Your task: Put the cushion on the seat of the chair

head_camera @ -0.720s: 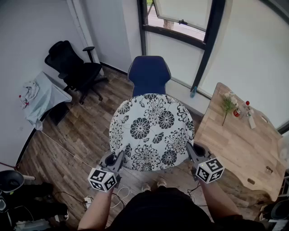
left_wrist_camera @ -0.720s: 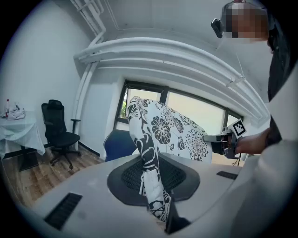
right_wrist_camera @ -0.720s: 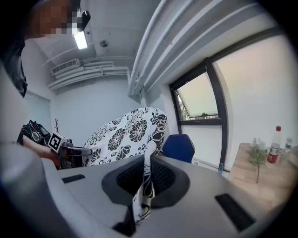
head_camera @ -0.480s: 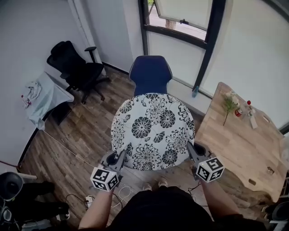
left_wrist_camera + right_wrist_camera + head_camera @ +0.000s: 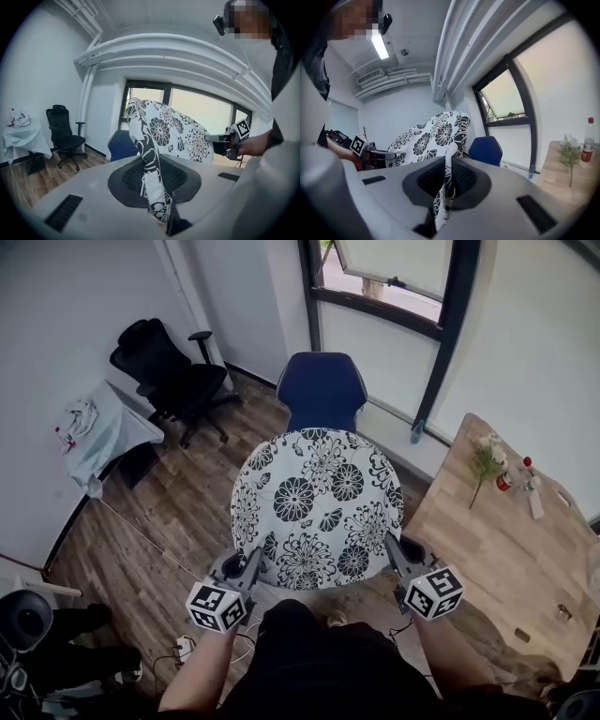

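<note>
A round white cushion [image 5: 317, 508] with black flower print hangs in the air between my two grippers. My left gripper [image 5: 251, 566] is shut on its near left edge, and in the left gripper view the cushion [image 5: 154, 187] runs pinched between the jaws. My right gripper [image 5: 391, 549] is shut on the near right edge, with the cushion [image 5: 443, 187] clamped between its jaws. Beyond the cushion stands the blue chair [image 5: 322, 390]; only its backrest shows, the seat lies hidden under the cushion. The blue chair [image 5: 121, 145] also shows in the left gripper view.
A black office chair [image 5: 169, 376] stands at the far left beside a small table under a white cloth [image 5: 101, 432]. A wooden table [image 5: 511, 540] with a plant sprig and bottles is on the right. Window wall behind the blue chair. Cables lie on the wooden floor near my feet.
The cushion and both grippers have kept their place between my hands; the view has shifted slightly, so the chairs and table sit a little lower and further right in the picture.
</note>
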The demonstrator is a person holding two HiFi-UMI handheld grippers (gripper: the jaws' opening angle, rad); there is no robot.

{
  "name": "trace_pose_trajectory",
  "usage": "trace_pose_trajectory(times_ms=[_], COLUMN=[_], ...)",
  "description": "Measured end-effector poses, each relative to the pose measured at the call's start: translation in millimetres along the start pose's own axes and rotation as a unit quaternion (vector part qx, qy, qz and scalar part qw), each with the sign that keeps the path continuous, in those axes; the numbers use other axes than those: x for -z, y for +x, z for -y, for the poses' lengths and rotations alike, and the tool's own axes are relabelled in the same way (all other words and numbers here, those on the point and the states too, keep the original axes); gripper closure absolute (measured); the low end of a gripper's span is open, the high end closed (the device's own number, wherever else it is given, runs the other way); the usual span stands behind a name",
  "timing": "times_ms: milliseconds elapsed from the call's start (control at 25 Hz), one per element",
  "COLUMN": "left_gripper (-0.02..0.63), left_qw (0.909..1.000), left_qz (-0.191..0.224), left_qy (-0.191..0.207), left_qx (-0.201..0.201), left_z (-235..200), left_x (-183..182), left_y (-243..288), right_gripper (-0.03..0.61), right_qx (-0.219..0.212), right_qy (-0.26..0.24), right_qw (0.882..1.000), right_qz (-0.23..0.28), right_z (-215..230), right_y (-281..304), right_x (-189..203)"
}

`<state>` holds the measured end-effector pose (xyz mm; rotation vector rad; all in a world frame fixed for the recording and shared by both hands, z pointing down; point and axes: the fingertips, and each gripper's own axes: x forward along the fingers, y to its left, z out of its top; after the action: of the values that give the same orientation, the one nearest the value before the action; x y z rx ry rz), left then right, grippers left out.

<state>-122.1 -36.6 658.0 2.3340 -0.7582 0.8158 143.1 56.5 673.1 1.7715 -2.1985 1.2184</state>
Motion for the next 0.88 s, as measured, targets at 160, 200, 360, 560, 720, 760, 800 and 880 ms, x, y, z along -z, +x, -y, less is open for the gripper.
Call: trace_pose_trajectory(times_ms=[160,200,360,560,720,760,800,880], left_gripper=[0.565,0.566,0.565,0.565,0.565,0.565,0.565,0.565], left_qw=[0.9999,0.9999,0.9947,0.9921,0.9947,0.9948,0.9949,0.9953], left_qz=[-0.012,-0.014,0.04,0.054,0.038,0.036,0.033,0.027], left_qy=[-0.01,-0.007,0.035,0.059,0.056,0.056,0.058,0.06], left_qx=[-0.002,-0.003,-0.088,-0.097,-0.077,-0.077,-0.076,-0.07], left_z=[9.5,25.8,118.3,153.5,100.3,91.8,83.4,64.4], left_x=[8.2,18.0,58.3,70.2,42.4,36.1,29.2,13.1], left_y=[0.8,-5.3,-65.2,-71.1,-42.0,-39.1,-36.3,-29.8], right_gripper=[0.543,0.543,0.543,0.543,0.543,0.543,0.543,0.543], right_qx=[-0.005,-0.009,-0.101,-0.118,-0.098,-0.097,-0.096,-0.089], right_qy=[0.013,0.012,-0.023,-0.027,-0.007,-0.003,0.0,0.006], right_qw=[1.0,1.0,0.994,0.991,0.994,0.994,0.994,0.995], right_qz=[-0.014,-0.016,0.039,0.059,0.048,0.046,0.044,0.037], right_z=[5.5,6.6,5.0,9.9,14.6,14.4,13.7,10.8], right_y=[-0.9,-17.3,-94.0,-127.3,-77.6,-69.1,-61.2,-44.3], right_x=[4.5,12.9,41.3,55.7,37.3,33.5,29.5,19.0])
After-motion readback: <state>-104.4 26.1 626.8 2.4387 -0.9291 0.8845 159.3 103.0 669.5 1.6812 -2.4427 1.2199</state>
